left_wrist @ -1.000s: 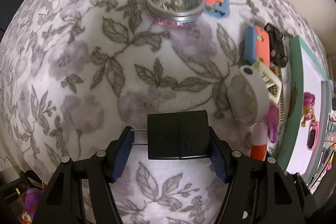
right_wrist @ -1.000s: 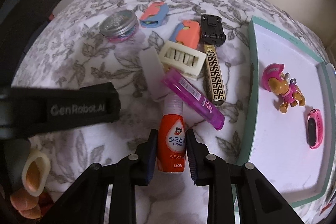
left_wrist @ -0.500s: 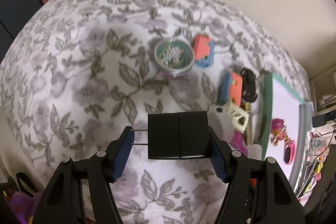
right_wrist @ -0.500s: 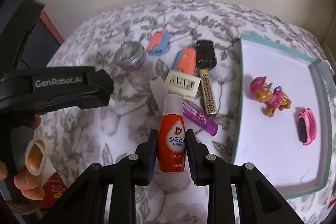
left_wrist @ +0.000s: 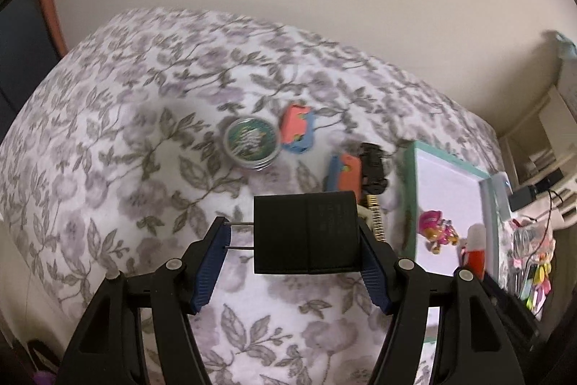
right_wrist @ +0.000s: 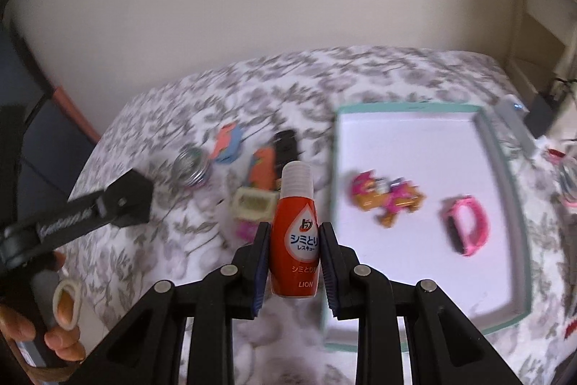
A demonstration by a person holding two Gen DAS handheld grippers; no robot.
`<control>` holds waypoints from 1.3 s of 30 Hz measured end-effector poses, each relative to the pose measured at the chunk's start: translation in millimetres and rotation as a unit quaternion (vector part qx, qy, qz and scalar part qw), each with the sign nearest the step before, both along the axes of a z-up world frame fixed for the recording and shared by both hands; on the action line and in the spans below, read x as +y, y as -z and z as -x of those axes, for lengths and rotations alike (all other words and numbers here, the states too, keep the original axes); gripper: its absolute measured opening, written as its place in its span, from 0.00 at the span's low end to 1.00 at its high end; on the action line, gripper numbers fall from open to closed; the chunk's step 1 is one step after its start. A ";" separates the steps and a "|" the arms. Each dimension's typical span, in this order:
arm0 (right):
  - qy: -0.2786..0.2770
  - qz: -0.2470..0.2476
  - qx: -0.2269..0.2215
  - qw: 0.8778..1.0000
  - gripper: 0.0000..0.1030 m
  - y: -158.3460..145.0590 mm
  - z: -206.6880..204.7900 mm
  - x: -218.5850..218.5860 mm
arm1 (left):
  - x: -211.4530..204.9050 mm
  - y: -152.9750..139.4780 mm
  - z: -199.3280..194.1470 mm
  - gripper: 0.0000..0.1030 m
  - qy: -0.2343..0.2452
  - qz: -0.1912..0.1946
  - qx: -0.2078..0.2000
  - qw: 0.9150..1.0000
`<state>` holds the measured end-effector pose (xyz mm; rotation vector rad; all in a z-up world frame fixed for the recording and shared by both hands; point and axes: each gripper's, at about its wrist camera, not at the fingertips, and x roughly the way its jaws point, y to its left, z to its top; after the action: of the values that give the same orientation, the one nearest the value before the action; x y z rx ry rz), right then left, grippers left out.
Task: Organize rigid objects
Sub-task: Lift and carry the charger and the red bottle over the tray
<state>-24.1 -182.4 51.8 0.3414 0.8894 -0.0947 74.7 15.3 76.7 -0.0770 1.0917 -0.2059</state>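
Note:
My right gripper [right_wrist: 294,262] is shut on a small red bottle [right_wrist: 295,233] with a white cap and holds it upright, high above the bed, near the left edge of the teal-rimmed white tray [right_wrist: 519,215]. The tray holds a pink toy figure [right_wrist: 386,197] and a pink band [right_wrist: 467,228]. My left gripper [left_wrist: 294,262] is open and empty, raised above the floral cover. In the left wrist view the tray [left_wrist: 407,197], the toy [left_wrist: 438,230] and the red bottle [left_wrist: 476,249] show at the right.
On the floral cover [left_wrist: 126,139] lie a round tin [left_wrist: 251,142], two orange-and-blue pieces [left_wrist: 297,128] [left_wrist: 344,172], a black toy car [left_wrist: 373,166], a gold patterned bar [left_wrist: 377,222] and a cream slotted block [right_wrist: 252,204]. A wall stands behind.
Both grippers have lifted and pulled back from the cover. The right gripper carried the red bottle up and to the right, toward the tray.

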 end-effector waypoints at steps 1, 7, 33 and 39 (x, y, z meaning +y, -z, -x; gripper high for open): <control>0.010 0.000 -0.002 1.000 0.27 -1.3 2.6 -7.9 | -5.4 -1.9 2.0 0.67 0.009 0.001 -0.005 1.000; 0.079 -0.011 -0.017 0.997 0.27 -8.5 20.0 -58.1 | -39.0 -8.7 18.3 0.67 0.069 0.004 -0.026 0.997; 0.189 -0.064 0.146 0.969 0.27 86.0 38.4 -132.1 | -169.5 59.9 71.0 0.67 0.280 0.013 0.024 0.960; 0.182 -0.053 0.162 0.968 0.27 91.0 36.8 -128.0 | -174.9 78.5 74.5 0.67 0.288 -0.010 0.040 0.957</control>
<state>-60.9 -310.4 -39.2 0.5990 1.1500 -0.4538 0.1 -159.6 -1.8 0.2576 1.1757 -0.7202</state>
